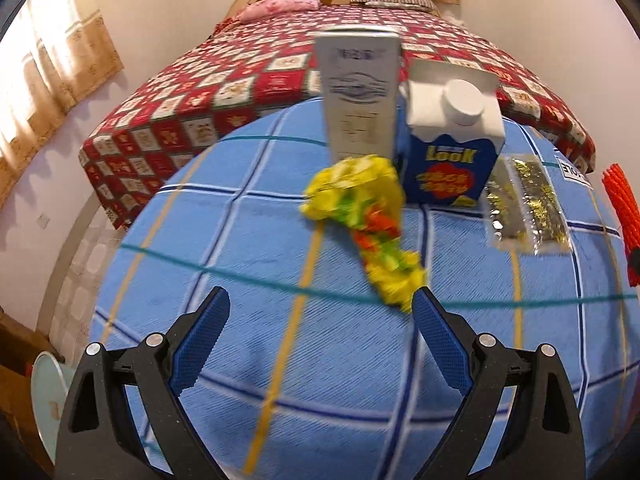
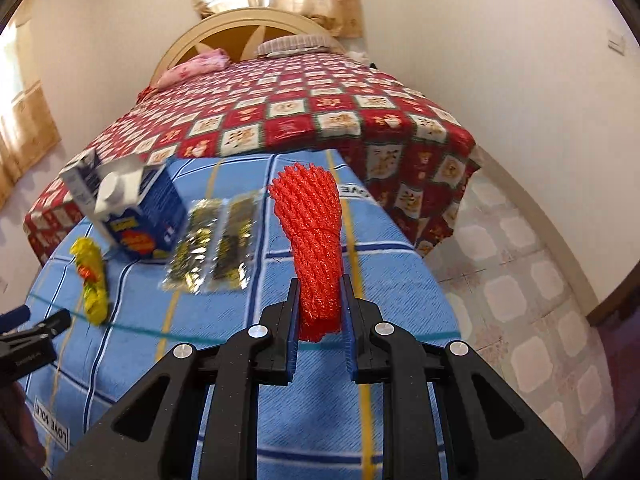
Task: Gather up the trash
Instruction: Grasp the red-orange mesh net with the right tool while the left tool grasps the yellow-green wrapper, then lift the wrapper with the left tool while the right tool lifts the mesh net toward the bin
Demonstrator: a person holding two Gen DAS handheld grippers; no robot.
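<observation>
Your right gripper (image 2: 320,316) is pinching a red foam net sleeve (image 2: 310,240); the pads press its lower end from both sides and the rest stands up clear of the blue checked cloth (image 2: 392,420). Your left gripper (image 1: 322,312) has its jaws spread wide with nothing between them, hanging above a crumpled yellow wrapper (image 1: 366,224) whose near end lies just beside the right-hand finger (image 1: 436,336).

Remaining trash on the cloth: the yellow wrapper, a blue carton (image 1: 448,160) with a white cap, a tall grey carton (image 1: 360,92) touching it on the left, and 2 clear sachets (image 1: 524,204) lying side by side next to the blue carton.

Recommendations:
1. Keep the pinch on the net sleeve firm; it is soft and springy and would likely slip from a loosened hold.
2. For the wrapper, centre it between the left fingers before closing; at present it sits off to 1 side.
3. Come down shallow, so that the pads do not gather the cloth with the wrapper.

Not verified: no bin or bag shows in either view, so the drop point is unknown. Both views are blurred; carton print is mostly illegible, and whether the cartons are empty cannot be told. The sleeve's far side is hidden.
</observation>
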